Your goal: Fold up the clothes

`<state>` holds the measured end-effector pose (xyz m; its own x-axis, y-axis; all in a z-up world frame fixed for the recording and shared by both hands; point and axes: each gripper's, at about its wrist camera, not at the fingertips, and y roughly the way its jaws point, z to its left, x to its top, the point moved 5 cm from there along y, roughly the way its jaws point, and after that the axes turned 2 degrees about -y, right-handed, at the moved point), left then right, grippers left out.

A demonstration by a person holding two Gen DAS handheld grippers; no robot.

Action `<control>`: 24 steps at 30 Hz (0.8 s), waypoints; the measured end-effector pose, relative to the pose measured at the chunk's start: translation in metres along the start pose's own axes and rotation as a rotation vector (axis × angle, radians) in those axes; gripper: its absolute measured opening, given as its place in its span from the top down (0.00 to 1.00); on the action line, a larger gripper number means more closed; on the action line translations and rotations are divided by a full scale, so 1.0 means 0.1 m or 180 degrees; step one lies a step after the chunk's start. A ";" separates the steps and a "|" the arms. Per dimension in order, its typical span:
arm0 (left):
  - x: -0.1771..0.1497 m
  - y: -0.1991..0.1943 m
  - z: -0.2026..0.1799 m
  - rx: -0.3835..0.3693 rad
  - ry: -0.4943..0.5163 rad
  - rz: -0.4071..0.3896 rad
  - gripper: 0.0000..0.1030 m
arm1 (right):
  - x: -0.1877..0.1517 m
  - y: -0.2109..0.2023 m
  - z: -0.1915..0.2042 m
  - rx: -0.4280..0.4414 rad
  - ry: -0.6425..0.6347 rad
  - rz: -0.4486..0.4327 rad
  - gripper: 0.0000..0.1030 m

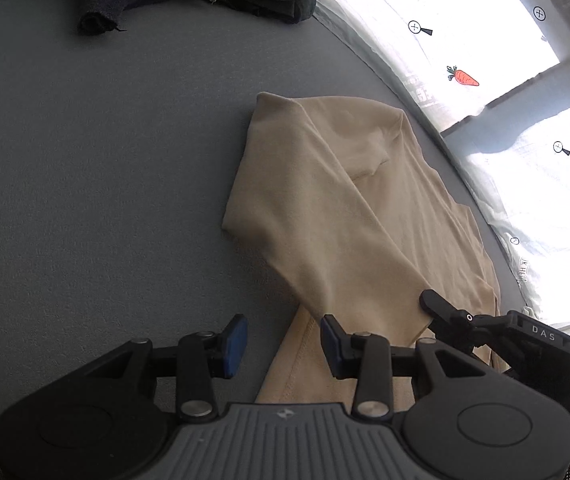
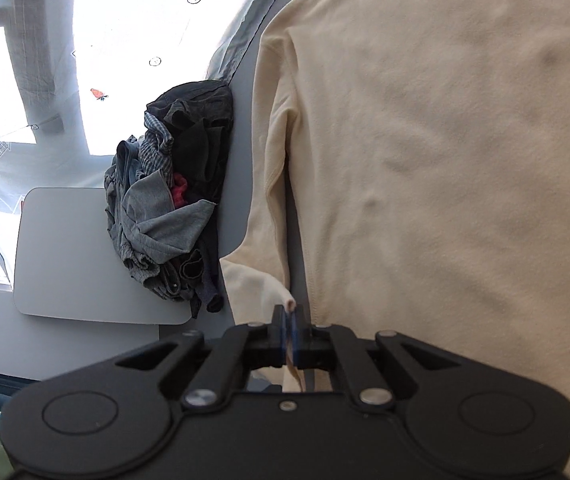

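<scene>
Right gripper [image 2: 288,312]: my jaws are clamped flat together on the cuff end of the cream garment's sleeve [image 2: 273,184]; a small tab of fabric pokes out past the pads.
Left gripper [image 1: 284,340]: my jaws stand partly apart with nothing pinched; one blue pad [image 1: 232,346] hangs over bare surface, the other over the garment's hemmed edge.
Cream garment [image 1: 349,216]: lies on the grey surface [image 1: 85,180], part-folded, a sleeve drawn diagonally across the body; its far side runs near the surface's edge by the window.
Step in hand (my judgement): carrying the pinched sleeve over onto the body to make a clean side fold.
How to do it well: I keep the pinch firm and lift only enough to clear the surface, so the sleeve does not drag the body out of square.
Left-hand duty: I should press or pinch the near hem to anchor the body while the sleeve travels.
Placement: lay the sleeve parallel to the side seam, smoothing toward the cuff before I release.
Risk: a thin bite may slip.
Surroundings: a dark clothes pile [image 2: 177,196] sits well apart from the fold, beside a pale flat board [image 2: 73,256].
</scene>
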<state>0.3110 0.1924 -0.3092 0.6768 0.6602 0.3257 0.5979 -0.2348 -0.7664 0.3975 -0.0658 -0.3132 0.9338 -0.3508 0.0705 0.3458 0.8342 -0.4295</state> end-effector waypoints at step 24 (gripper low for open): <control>-1.01 0.48 -1.11 0.0477 -0.0246 -0.0158 0.58 | 1.29 -2.20 -1.30 -0.0296 0.0350 -0.0699 0.96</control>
<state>0.3189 0.0354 -0.3178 0.6096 0.7225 0.3261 0.5550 -0.0953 -0.8264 0.4301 -0.3502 -0.3268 0.8199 -0.5676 0.0753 0.5246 0.6920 -0.4959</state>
